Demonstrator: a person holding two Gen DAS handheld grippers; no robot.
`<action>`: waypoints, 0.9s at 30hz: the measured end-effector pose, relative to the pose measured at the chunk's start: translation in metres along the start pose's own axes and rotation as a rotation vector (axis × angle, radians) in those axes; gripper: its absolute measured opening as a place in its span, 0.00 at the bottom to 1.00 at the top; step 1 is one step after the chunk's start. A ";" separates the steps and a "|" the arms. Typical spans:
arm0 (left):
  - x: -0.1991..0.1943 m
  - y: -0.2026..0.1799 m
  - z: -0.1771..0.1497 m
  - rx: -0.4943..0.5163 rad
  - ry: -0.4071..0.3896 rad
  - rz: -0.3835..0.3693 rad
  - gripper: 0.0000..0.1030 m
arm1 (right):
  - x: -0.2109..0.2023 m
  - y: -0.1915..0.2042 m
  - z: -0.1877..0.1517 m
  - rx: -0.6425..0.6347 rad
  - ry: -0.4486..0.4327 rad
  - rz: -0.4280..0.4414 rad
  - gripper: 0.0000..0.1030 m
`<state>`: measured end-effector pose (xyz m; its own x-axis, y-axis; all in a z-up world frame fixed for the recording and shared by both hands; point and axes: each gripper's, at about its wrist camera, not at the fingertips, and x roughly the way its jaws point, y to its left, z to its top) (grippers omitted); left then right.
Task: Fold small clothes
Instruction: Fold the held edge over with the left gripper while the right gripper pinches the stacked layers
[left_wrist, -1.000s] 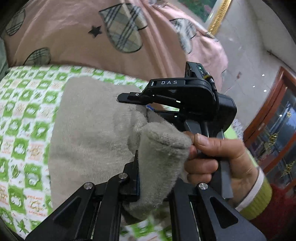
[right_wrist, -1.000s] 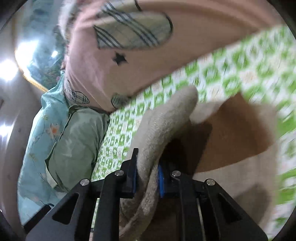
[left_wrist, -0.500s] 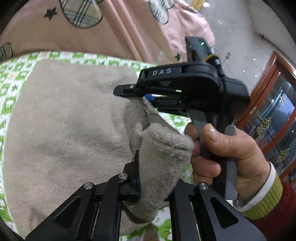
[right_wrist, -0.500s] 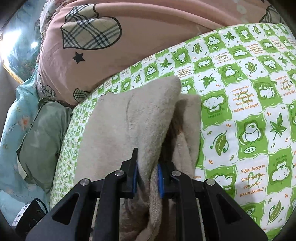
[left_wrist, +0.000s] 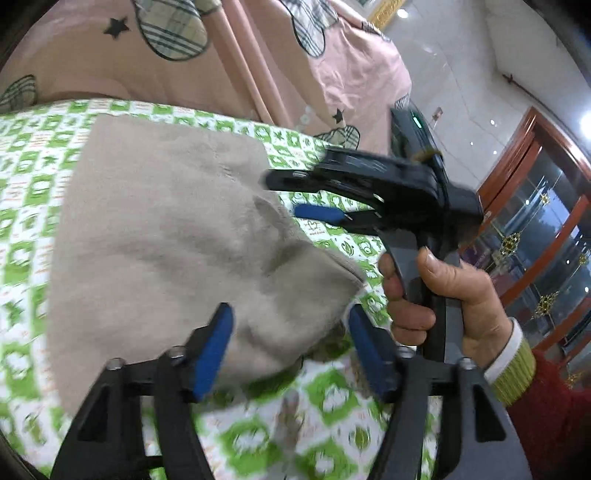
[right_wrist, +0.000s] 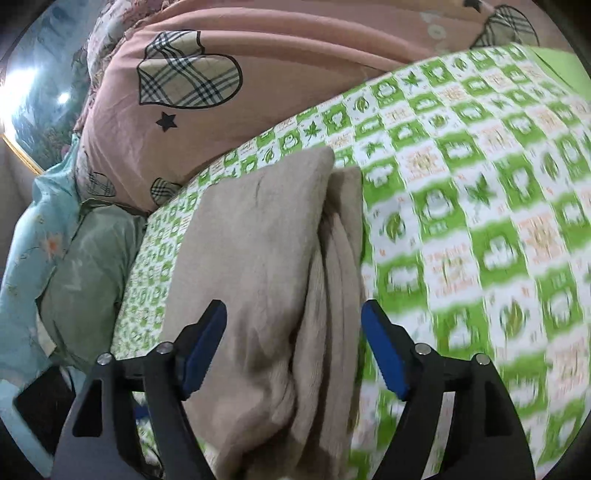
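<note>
The beige garment (left_wrist: 166, 236) lies on the bed (left_wrist: 33, 192), on the green checked sheet, folded over so that the upper layer covers the lower one. Its near edge sits between the fingers of the left gripper (left_wrist: 291, 343), which are spread wide and do not press on the cloth. More to the right, the right gripper (right_wrist: 295, 347) also has its fingers wide apart, with the folded edge between them but free; I think both let go because the fold is laid down. A hand (left_wrist: 439, 306) holds the right gripper's handle. Compared with a moment ago, both grippers have just been opening: then each pinched a raised edge of the garment, now it rests flat. The pink quilt (right_wrist: 295, 74) lies far behind.
</note>
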<state>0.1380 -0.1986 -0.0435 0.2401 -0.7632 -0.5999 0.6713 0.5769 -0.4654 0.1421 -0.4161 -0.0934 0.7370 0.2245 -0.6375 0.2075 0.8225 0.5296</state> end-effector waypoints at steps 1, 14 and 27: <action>-0.013 0.005 -0.002 -0.003 -0.016 0.011 0.73 | -0.002 -0.002 -0.005 0.011 0.005 0.004 0.78; -0.029 0.116 0.039 -0.253 -0.043 0.093 0.79 | 0.023 -0.009 -0.006 0.017 0.045 0.023 0.78; 0.047 0.163 0.056 -0.352 0.068 0.016 0.61 | 0.058 -0.009 -0.006 0.020 0.091 0.097 0.43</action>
<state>0.2982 -0.1566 -0.1106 0.1938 -0.7388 -0.6455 0.3818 0.6629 -0.6441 0.1791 -0.4079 -0.1386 0.6928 0.3500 -0.6305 0.1515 0.7841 0.6018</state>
